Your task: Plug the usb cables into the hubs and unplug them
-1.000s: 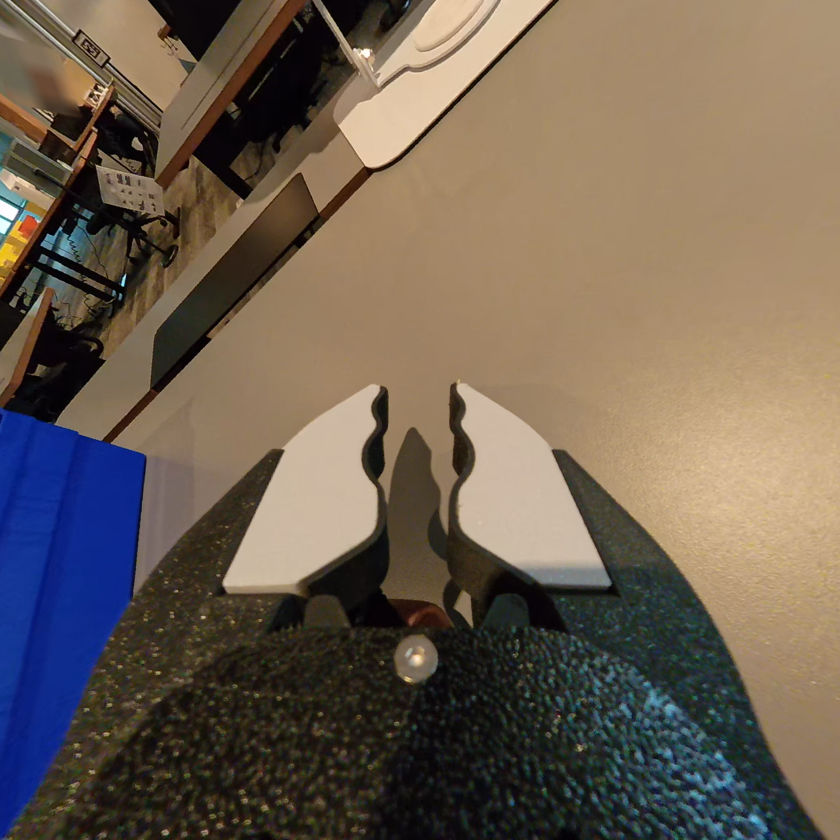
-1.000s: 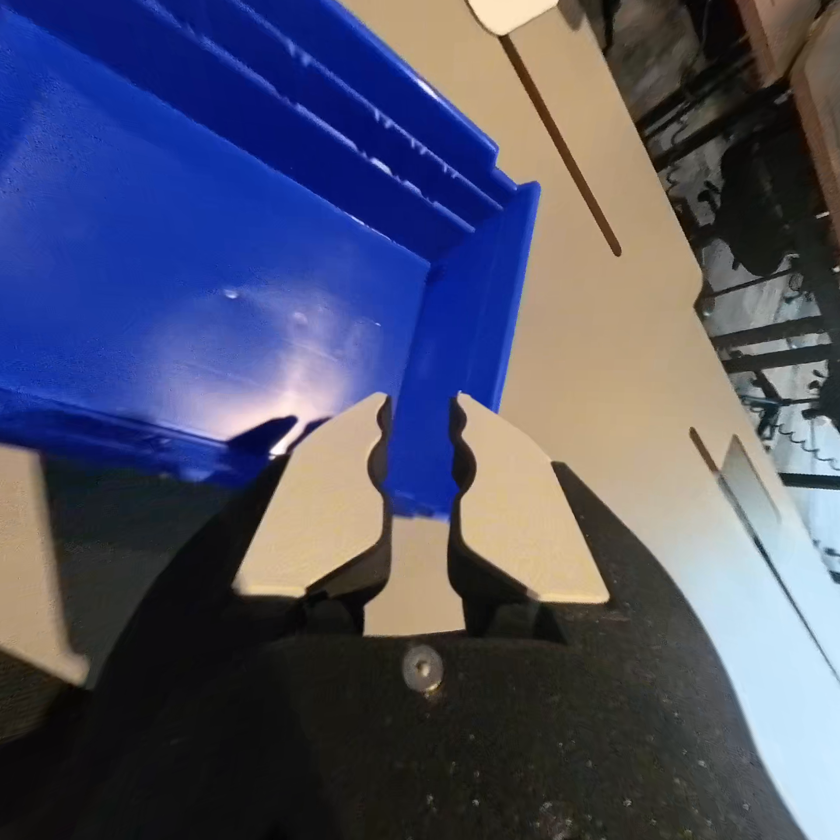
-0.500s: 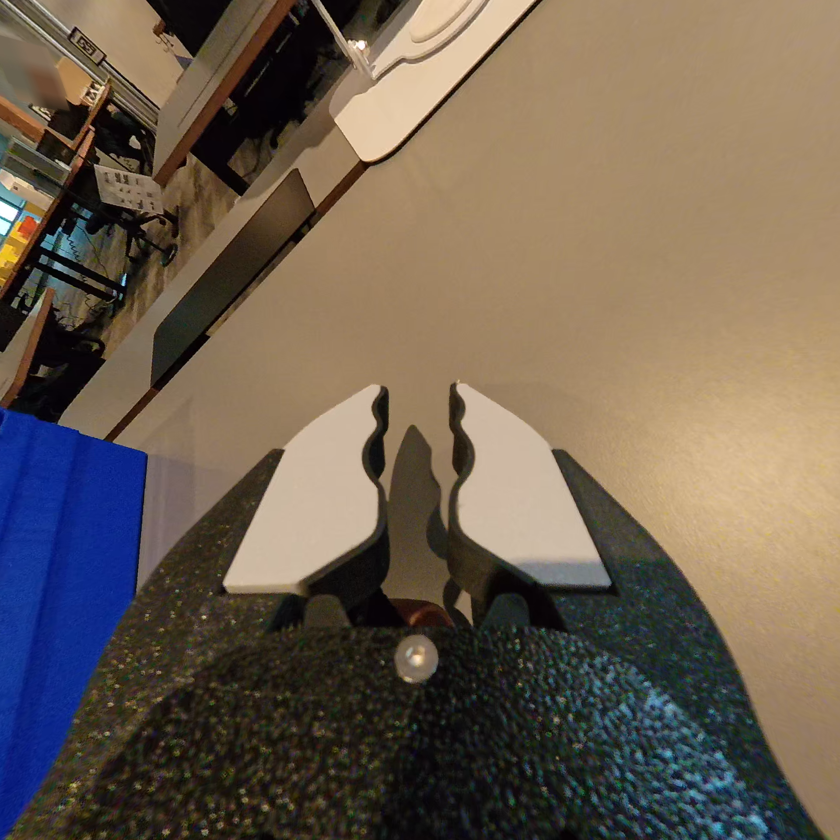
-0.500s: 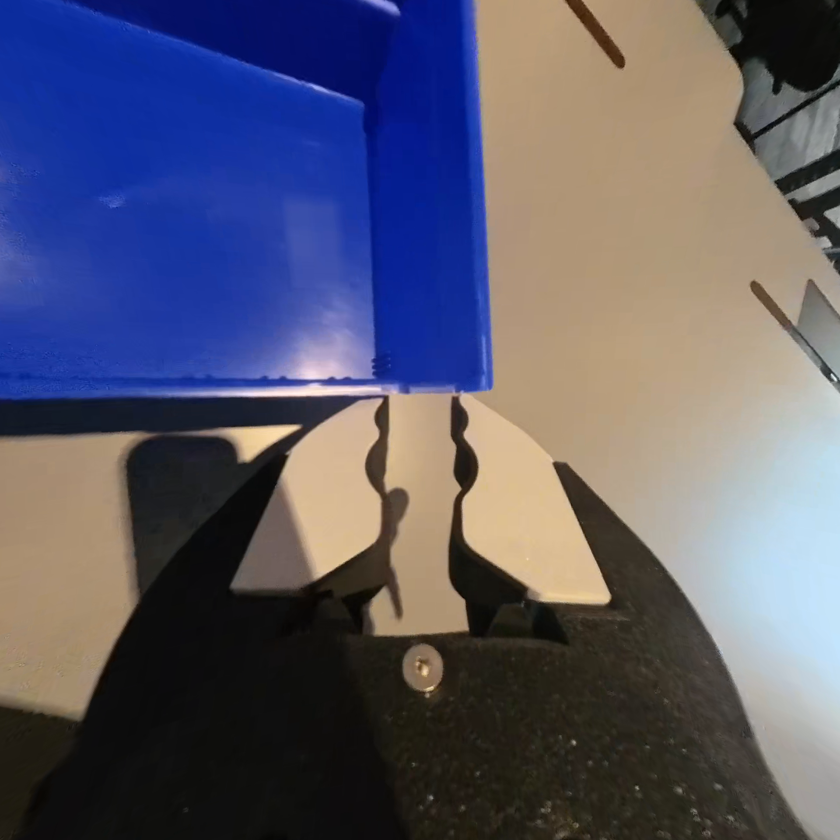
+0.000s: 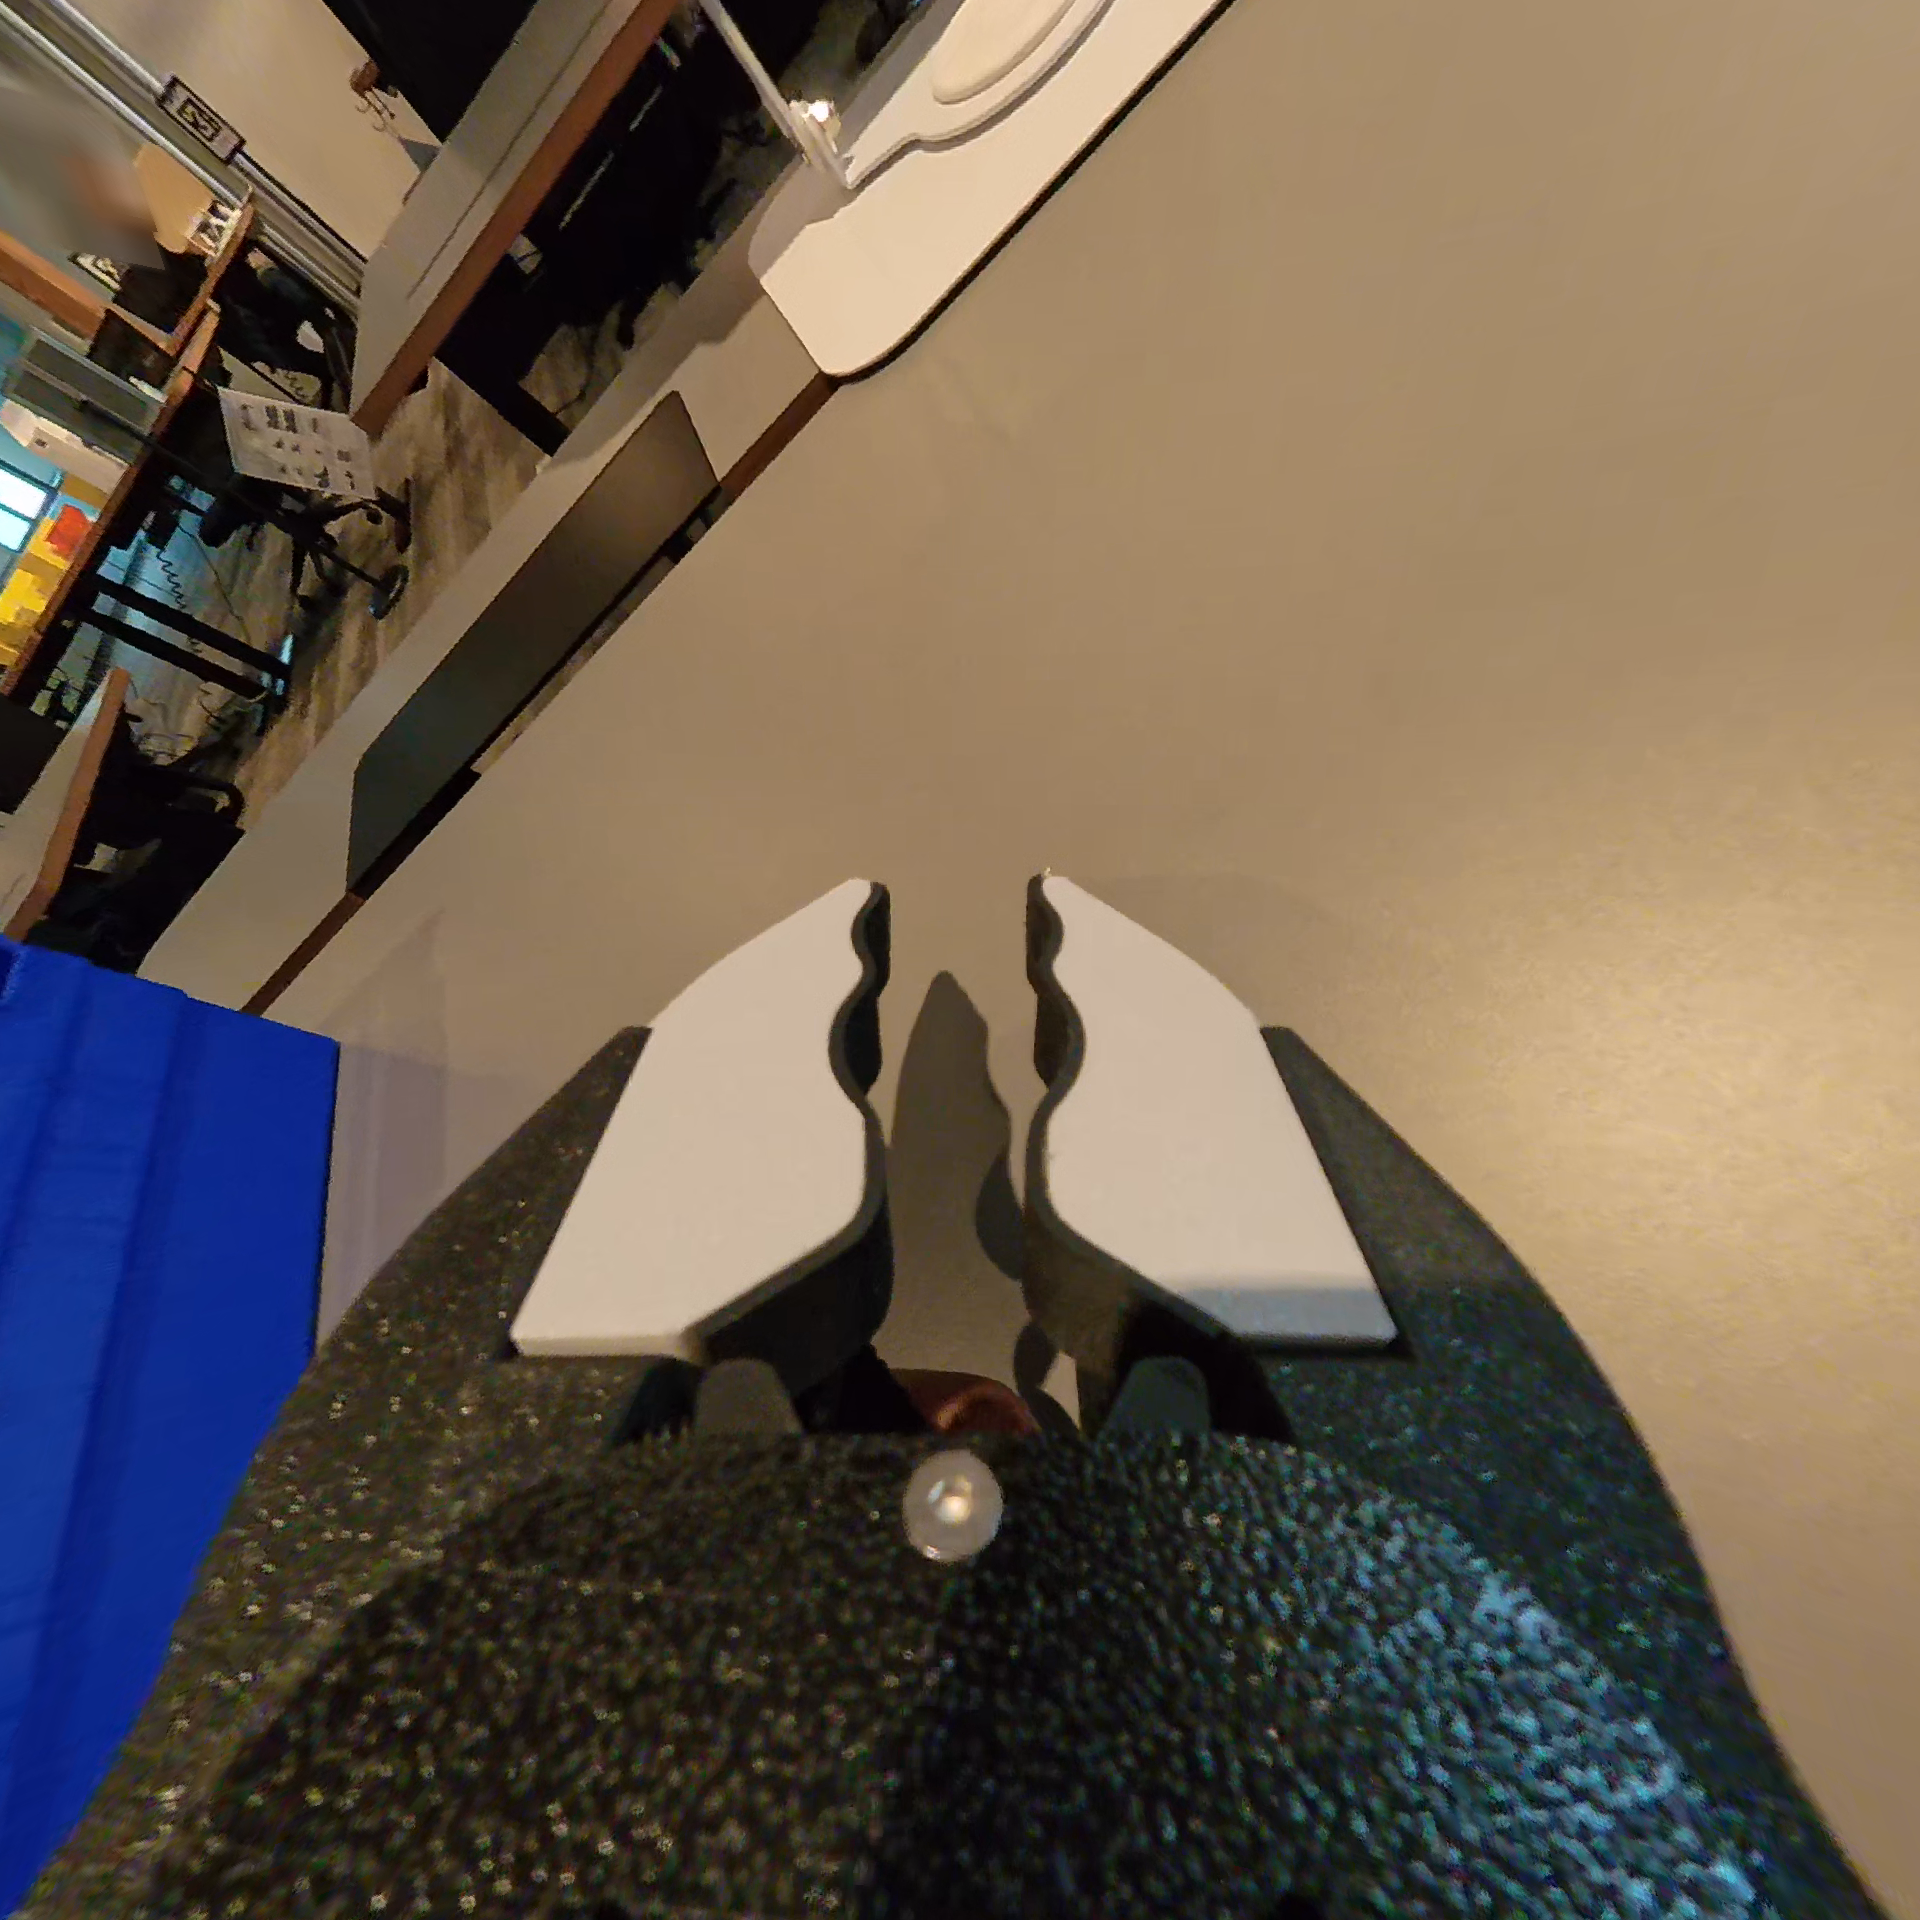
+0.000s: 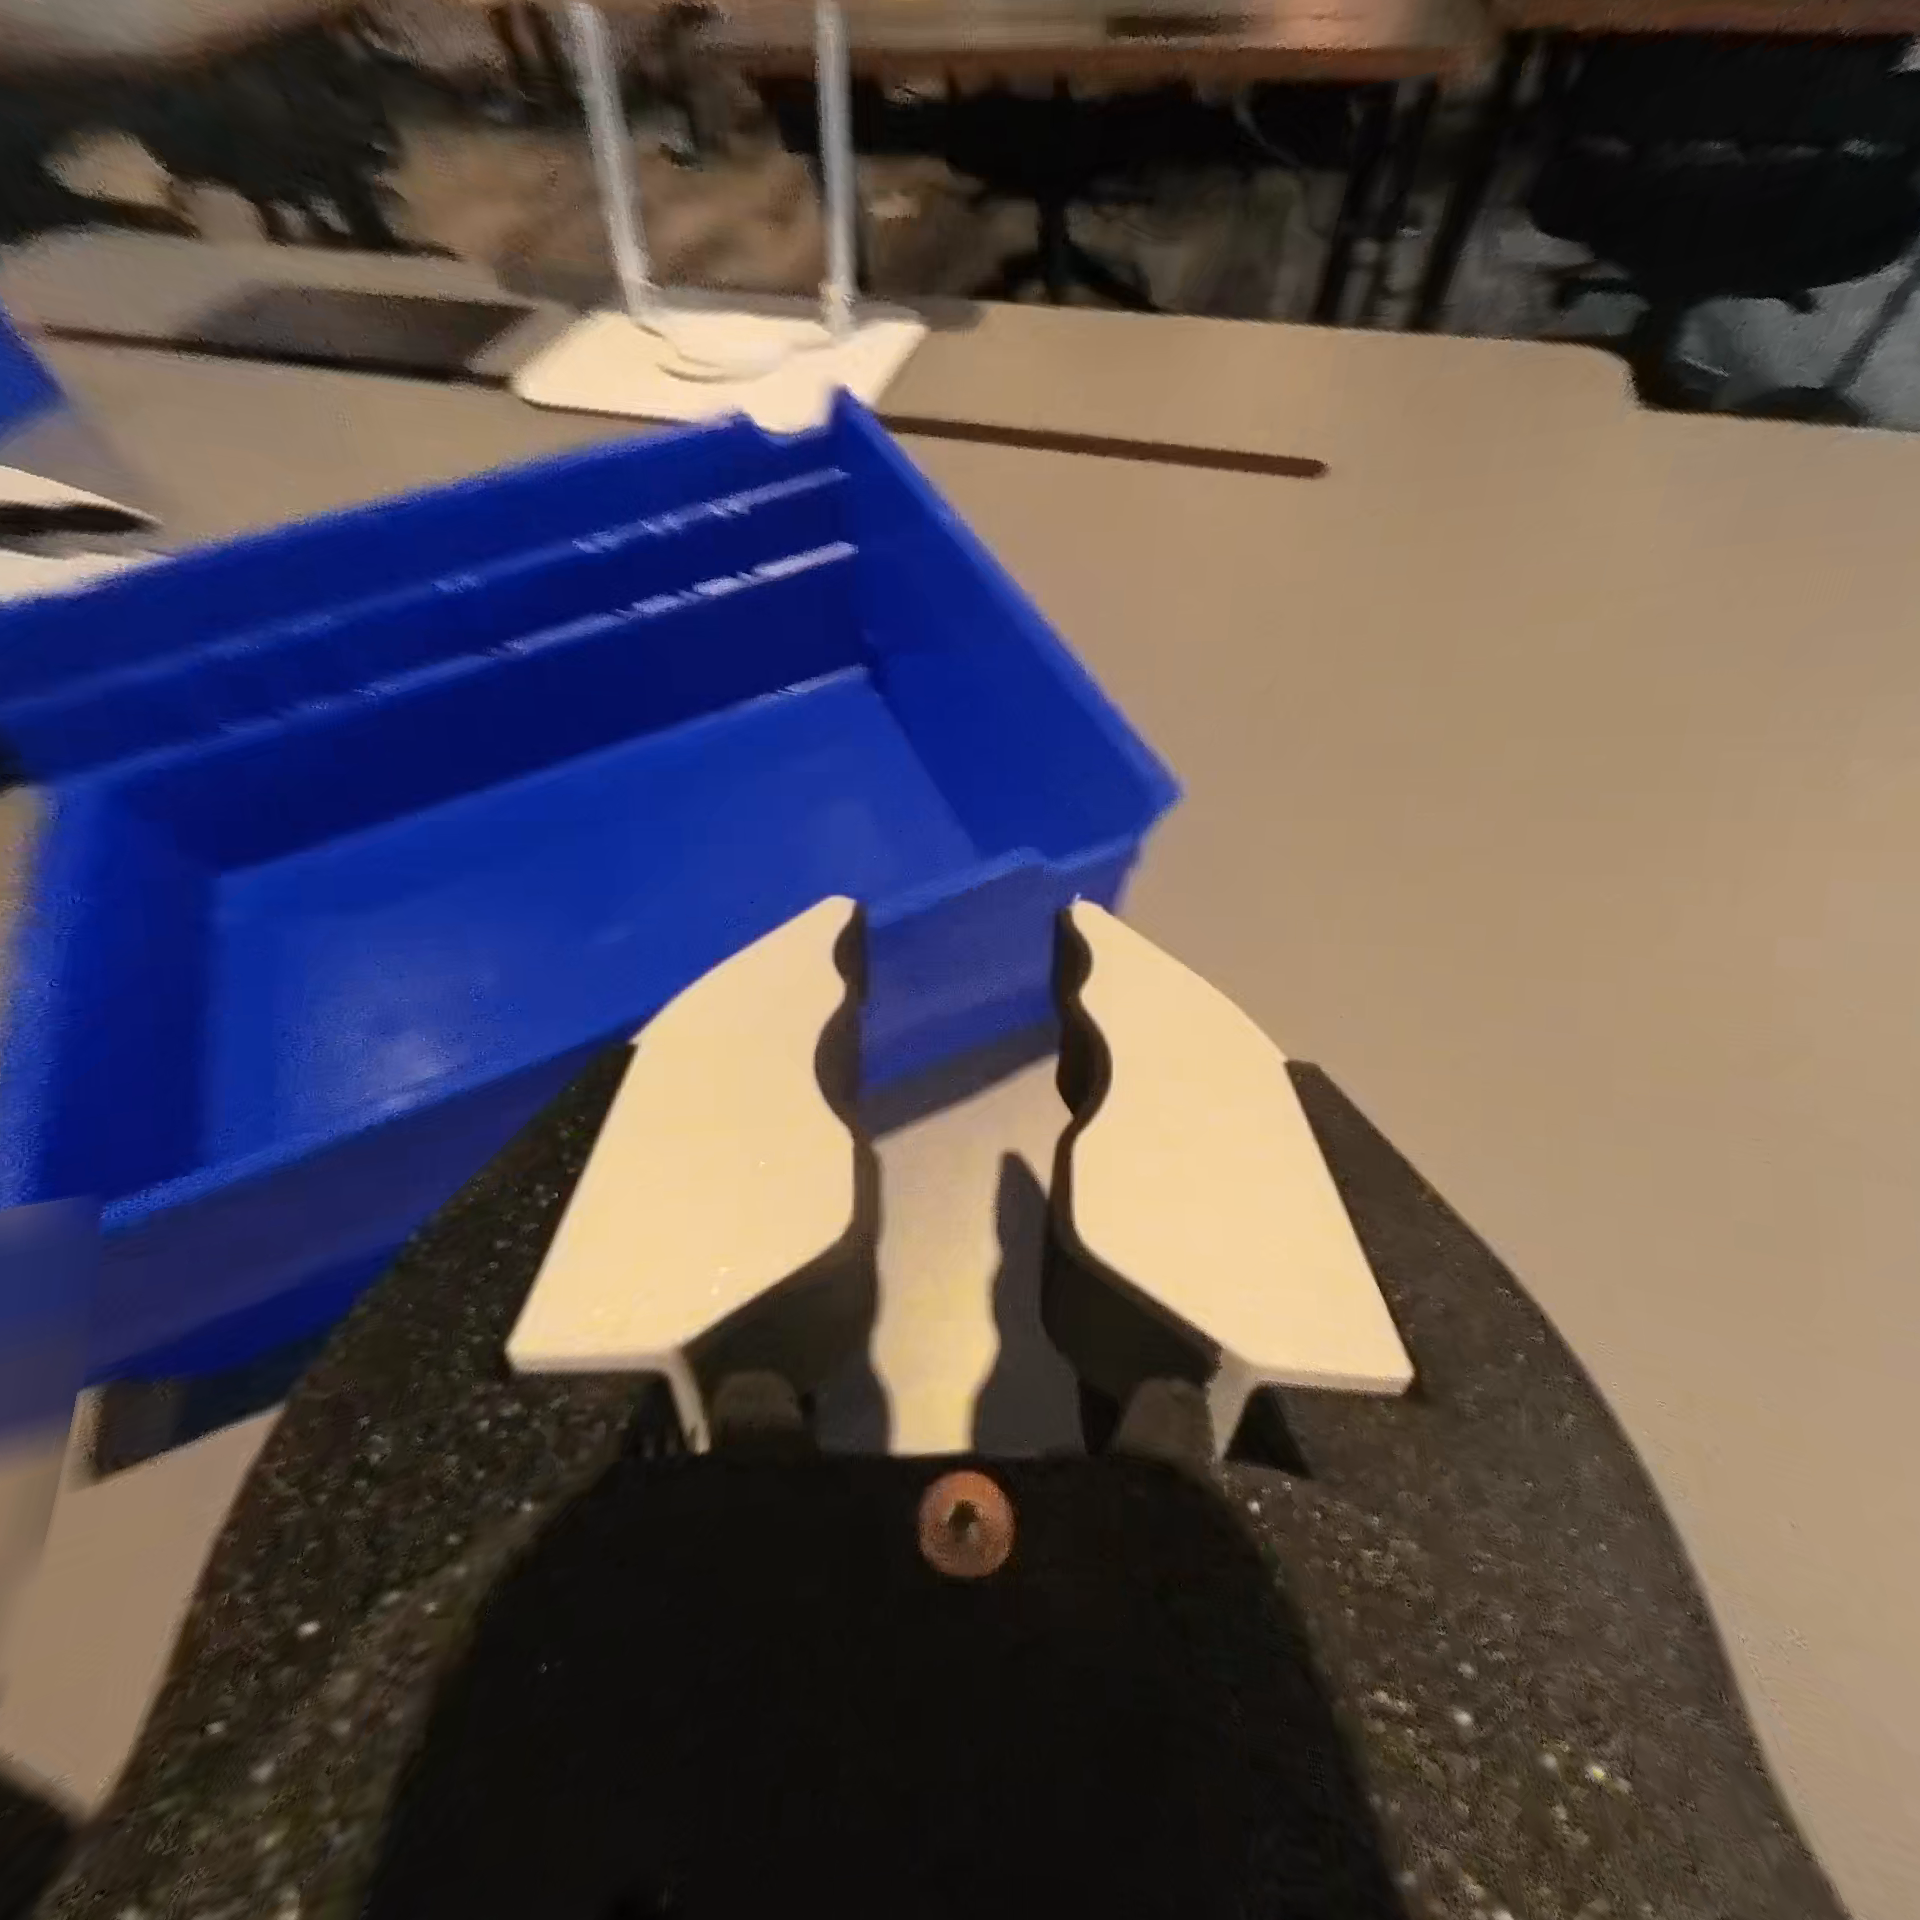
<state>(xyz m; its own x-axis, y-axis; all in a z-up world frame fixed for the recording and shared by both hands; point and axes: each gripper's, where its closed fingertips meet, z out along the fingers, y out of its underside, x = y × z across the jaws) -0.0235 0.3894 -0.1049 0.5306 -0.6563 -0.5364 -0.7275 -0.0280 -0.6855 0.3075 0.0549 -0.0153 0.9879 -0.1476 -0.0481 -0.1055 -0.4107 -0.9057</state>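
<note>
1. The left gripper (image 5: 956, 904) hangs low over bare tabletop (image 5: 1455, 623), its fingers (image 5: 727, 1132) parted by a narrow gap with nothing between them; only their shadow lies in the gap.
2. A blue bin (image 5: 135, 1247) shows at the left border of the left wrist view, beside the left gripper's body; whether they touch cannot be told.
3. The right gripper (image 6: 961, 925) is released as well, jaws apart and empty.
4. In the right wrist view the bin (image 6: 499, 914) sits on the tabletop (image 6: 1507, 727) ahead and to the left of the right gripper. Its near right corner lies straight behind the gap between the fingertips (image 6: 1153, 997), a little beyond them; contact is not evident.
5. The visible part of the bin's inside holds nothing; ridges run along its far wall.
6. No usb cable and no hub can be found in either view, so their place relative to the grippers cannot be told.
7. A white stand base (image 6: 727, 364) with two thin uprights rests near the tabletop's far edge, beyond the bin. The left wrist view shows the same base (image 5: 935, 239) at that edge.
8. A dark slot (image 6: 1101, 452) runs along the tabletop to the right of the base.
9. The right wrist view is smeared with motion blur, worst at its left border.
</note>
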